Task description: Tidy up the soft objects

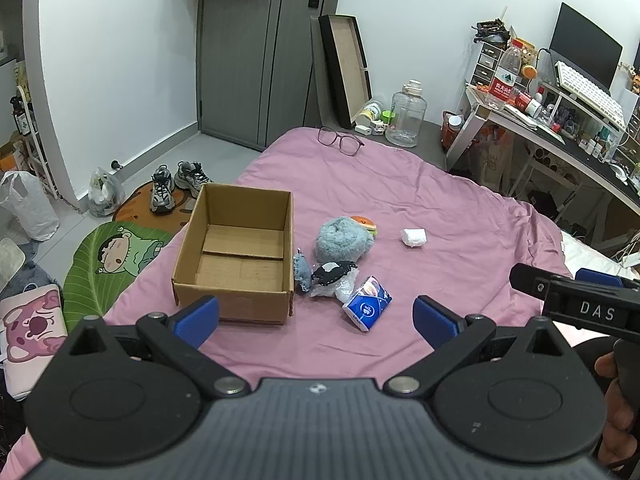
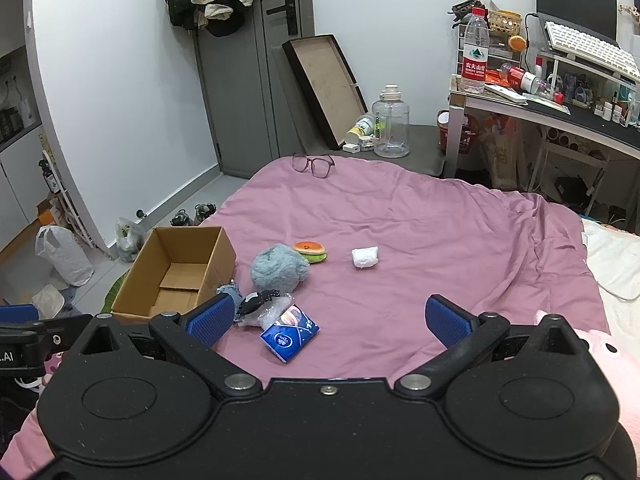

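An empty cardboard box [image 1: 236, 248] [image 2: 180, 272] sits open on the pink bedspread [image 1: 440, 208] [image 2: 420, 232]. Right of it lie a fluffy blue-grey plush [image 1: 342, 240] [image 2: 278, 266], a burger toy [image 1: 365, 223] [image 2: 310, 251], a small grey plush [image 1: 301, 268] [image 2: 228, 291], a black-and-white item in clear wrap [image 1: 332, 276] [image 2: 258, 304], a blue tissue pack [image 1: 367, 304] [image 2: 290, 332] and a white wad [image 1: 414, 237] [image 2: 365, 257]. My left gripper [image 1: 316, 316] hangs open near the box's front. My right gripper [image 2: 330, 320] is open above the tissue pack, holding nothing.
Purple glasses [image 1: 340, 140] [image 2: 313, 164] lie at the bed's far edge. Beyond stand a clear jug [image 1: 406, 116] and a leaning tray [image 1: 346, 68]. A cluttered desk [image 2: 560, 104] is at the right, shoes [image 1: 178, 184] and floor mats at the left. A pink pillow [image 2: 600, 352] lies near right.
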`<state>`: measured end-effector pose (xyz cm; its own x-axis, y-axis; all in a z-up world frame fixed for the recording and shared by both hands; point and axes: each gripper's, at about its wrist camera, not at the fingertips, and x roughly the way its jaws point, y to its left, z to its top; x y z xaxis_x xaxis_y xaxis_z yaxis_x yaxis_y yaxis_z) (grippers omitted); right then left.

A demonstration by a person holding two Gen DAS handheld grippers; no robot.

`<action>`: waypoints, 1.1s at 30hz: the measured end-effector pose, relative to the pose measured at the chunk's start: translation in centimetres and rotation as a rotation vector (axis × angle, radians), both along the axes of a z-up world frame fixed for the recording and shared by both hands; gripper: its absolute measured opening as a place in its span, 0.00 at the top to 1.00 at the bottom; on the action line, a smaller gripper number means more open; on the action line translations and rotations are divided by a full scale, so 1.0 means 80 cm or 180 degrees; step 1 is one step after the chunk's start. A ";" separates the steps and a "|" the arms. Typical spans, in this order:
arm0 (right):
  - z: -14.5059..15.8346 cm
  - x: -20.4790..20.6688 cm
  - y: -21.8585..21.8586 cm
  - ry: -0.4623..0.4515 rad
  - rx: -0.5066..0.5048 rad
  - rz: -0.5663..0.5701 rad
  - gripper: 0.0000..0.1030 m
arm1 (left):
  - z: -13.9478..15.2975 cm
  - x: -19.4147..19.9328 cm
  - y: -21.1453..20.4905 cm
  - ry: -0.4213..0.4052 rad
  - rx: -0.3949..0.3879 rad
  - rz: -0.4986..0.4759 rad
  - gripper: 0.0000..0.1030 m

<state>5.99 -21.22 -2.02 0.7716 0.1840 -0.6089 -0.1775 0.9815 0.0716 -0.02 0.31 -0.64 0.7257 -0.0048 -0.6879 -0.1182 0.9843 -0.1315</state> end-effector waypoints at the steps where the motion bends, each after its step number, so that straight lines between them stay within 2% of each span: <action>1: 0.000 0.001 0.000 0.0002 -0.0003 -0.0002 0.00 | 0.001 0.000 0.000 0.0003 -0.0001 0.0001 0.01; 33: 0.004 -0.002 0.000 -0.0018 0.0021 0.0038 0.00 | 0.001 -0.002 -0.003 -0.0002 0.0018 -0.0012 0.01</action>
<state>5.83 -21.26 -1.67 0.7727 0.1972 -0.6034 -0.1896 0.9788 0.0771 -0.22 0.06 -0.55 0.7262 -0.0036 -0.6875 -0.1145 0.9854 -0.1261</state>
